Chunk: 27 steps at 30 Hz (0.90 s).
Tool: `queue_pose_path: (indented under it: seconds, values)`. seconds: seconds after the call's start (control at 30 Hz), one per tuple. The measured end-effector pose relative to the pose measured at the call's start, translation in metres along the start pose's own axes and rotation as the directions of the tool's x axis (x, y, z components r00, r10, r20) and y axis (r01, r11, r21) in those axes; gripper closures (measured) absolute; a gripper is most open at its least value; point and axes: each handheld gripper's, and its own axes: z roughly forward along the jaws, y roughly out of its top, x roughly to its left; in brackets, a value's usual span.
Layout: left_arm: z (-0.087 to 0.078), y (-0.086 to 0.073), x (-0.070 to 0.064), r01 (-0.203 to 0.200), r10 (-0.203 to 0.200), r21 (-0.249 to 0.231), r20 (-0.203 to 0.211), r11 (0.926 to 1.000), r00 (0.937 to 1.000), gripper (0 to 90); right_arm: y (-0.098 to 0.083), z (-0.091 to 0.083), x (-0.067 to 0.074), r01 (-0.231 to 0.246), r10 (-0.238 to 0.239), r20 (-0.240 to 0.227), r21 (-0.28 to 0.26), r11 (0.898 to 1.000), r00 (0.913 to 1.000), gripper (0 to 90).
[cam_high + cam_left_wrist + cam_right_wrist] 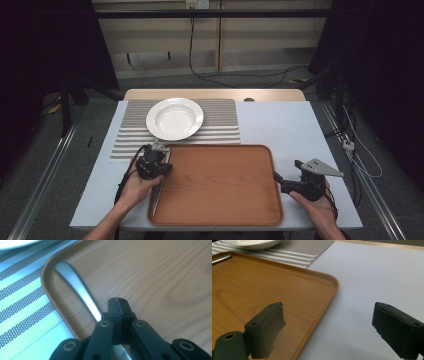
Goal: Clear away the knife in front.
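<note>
Left claw (pixel 117 302): jaws closed tight together with nothing between the tips; it sits low over the left side of the tray, held from below by the left hand (pixel 134 187).
Utensil (pixel 75 286): a metal handle lying flat inside the tray, along its left rim. It runs just to the left of the left claw's closed tips and passes under the claw's body. Whether the claw touches it, I cannot tell.
Right claw (pixel 329 332): jaws spread wide, holding nothing. One jaw is over the tray's right edge, the other over the bare tabletop.
Tray (pixel 220 205): brown, wood-grained, between the two claws.
Plate (pixel 174 118): white, beyond the left claw, on the striped mat (pixel 222 125), past the tray's far rim.
Tabletop (pixel 280 125): white, under the right claw's outer jaw.
</note>
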Motion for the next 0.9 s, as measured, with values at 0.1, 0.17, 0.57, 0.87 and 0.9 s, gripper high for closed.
queue_pose_path:
  seconds: [0.1,0.17,0.57,0.87,0.9]
  values:
    - [-0.001,-0.001,0.000,-0.003,0.003,-0.001,0.001,1.0000,1.0000,90.0,0.000,0.000,0.000,0.001,-0.001,0.001,0.000,1.000,1.0000,10.5]
    - [-0.001,-0.001,0.000,-0.002,0.002,-0.002,0.000,1.0000,1.0000,90.0,0.000,0.000,0.000,0.003,-0.003,0.000,-0.001,1.000,1.0000,10.5]
    - [-0.012,-0.001,-0.001,-0.003,0.002,-0.096,-0.007,0.9954,1.0000,77.0,0.000,-0.001,0.000,0.001,-0.001,0.001,-0.005,1.000,1.0000,10.5]
    - [-0.024,-0.001,-0.007,-0.013,0.002,-0.205,-0.051,0.9787,0.9987,21.9,0.000,-0.001,0.000,0.001,-0.001,0.001,-0.004,1.000,1.0000,10.5]
    - [-0.026,0.000,-0.007,-0.005,-0.005,-0.214,-0.044,0.9767,0.9990,17.2,0.000,-0.001,0.000,0.002,-0.002,0.000,-0.004,1.000,1.0000,10.5]
